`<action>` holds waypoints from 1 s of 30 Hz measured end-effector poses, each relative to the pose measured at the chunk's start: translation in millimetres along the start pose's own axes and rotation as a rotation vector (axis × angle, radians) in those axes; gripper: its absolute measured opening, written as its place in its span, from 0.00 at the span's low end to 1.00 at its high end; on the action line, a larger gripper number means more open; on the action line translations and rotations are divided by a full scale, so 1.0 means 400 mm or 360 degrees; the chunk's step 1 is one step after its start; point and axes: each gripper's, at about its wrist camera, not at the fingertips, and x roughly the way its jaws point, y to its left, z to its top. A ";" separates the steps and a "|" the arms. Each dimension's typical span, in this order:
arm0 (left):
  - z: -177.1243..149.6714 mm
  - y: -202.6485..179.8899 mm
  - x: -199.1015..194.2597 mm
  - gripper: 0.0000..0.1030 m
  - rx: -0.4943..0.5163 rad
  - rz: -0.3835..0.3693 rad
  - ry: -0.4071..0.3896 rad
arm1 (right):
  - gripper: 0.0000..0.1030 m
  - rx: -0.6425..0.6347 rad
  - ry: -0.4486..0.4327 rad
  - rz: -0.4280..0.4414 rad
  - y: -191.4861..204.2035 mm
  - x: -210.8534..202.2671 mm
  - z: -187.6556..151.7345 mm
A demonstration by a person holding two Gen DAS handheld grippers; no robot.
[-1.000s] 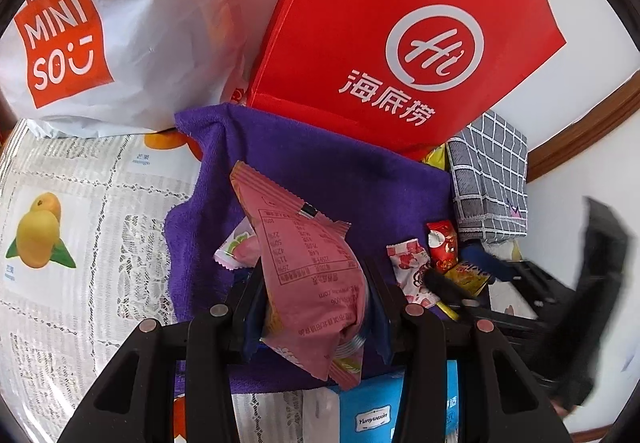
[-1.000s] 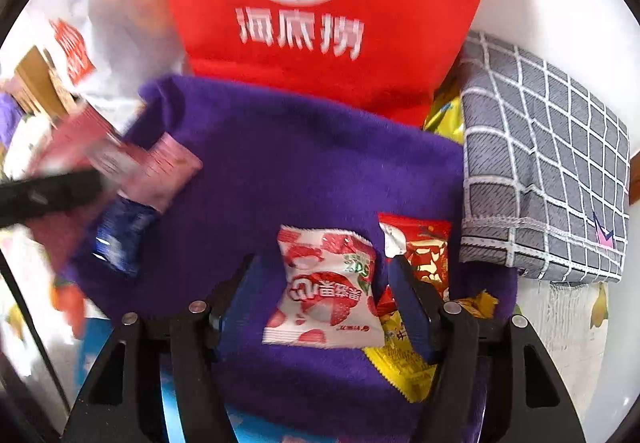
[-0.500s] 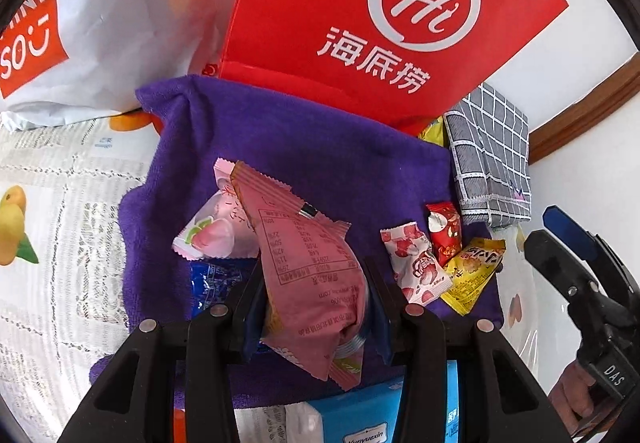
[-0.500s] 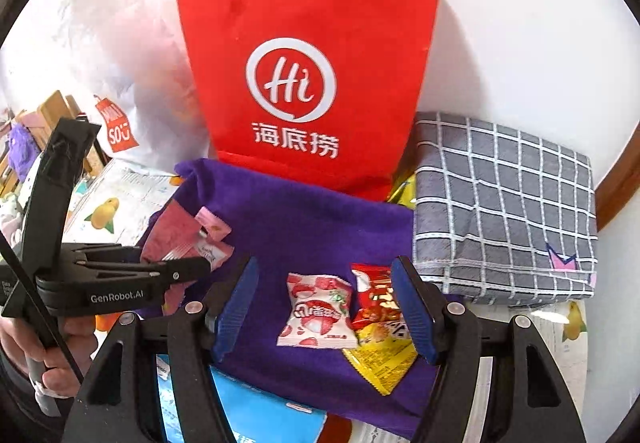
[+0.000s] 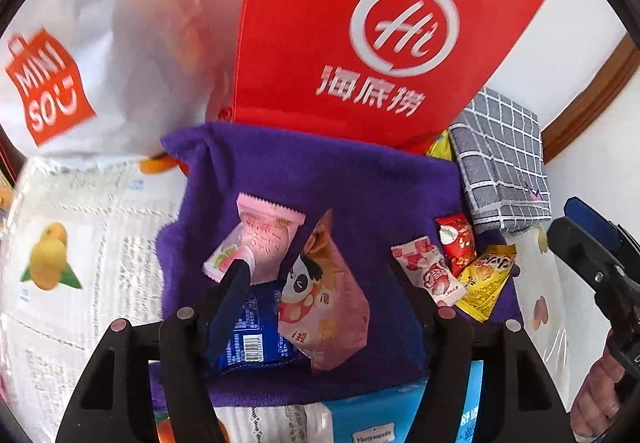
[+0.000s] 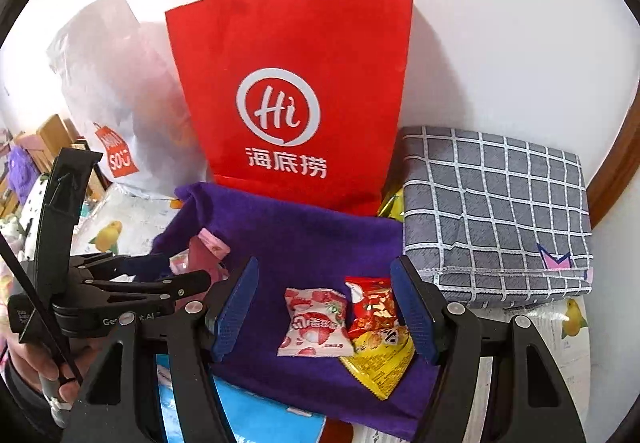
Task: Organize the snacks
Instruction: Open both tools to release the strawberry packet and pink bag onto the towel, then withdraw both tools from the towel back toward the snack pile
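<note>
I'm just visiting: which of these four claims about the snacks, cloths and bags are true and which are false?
1. The snack packets lie on a purple fleece cloth. True.
2. The red paper bag lies flat. False: it stands upright behind the cloth.
3. The yellow foil packet sits beside a red foil packet. True.
4. The grey checked cloth covers the snacks. False: it lies folded beside the purple cloth.

left gripper (image 5: 320, 279): jaws opening, pink panda-print snack packet (image 5: 324, 307) lying loose between them
cloth: purple fleece cloth (image 5: 340, 179) carries the snacks
left edge: pale pink wrapper (image 5: 256, 243), blue foil packet (image 5: 256, 339)
right edge: white strawberry-print packet (image 5: 430, 275), small red packet (image 5: 458, 243), yellow packet (image 5: 486, 279)
</note>
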 end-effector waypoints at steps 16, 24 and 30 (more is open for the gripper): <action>-0.133 0.050 -0.282 0.64 -0.0075 0.0032 -0.0214 | 0.66 0.0096 -0.0046 0.0121 0.014 -0.173 -0.142; -0.249 0.050 -0.370 0.64 0.0020 0.0077 -0.0276 | 0.55 0.0092 0.0027 0.0110 0.042 -0.201 -0.304; -0.317 0.066 -0.388 0.64 0.0051 0.0099 -0.0246 | 0.47 0.0117 0.0071 0.0127 0.059 -0.202 -0.404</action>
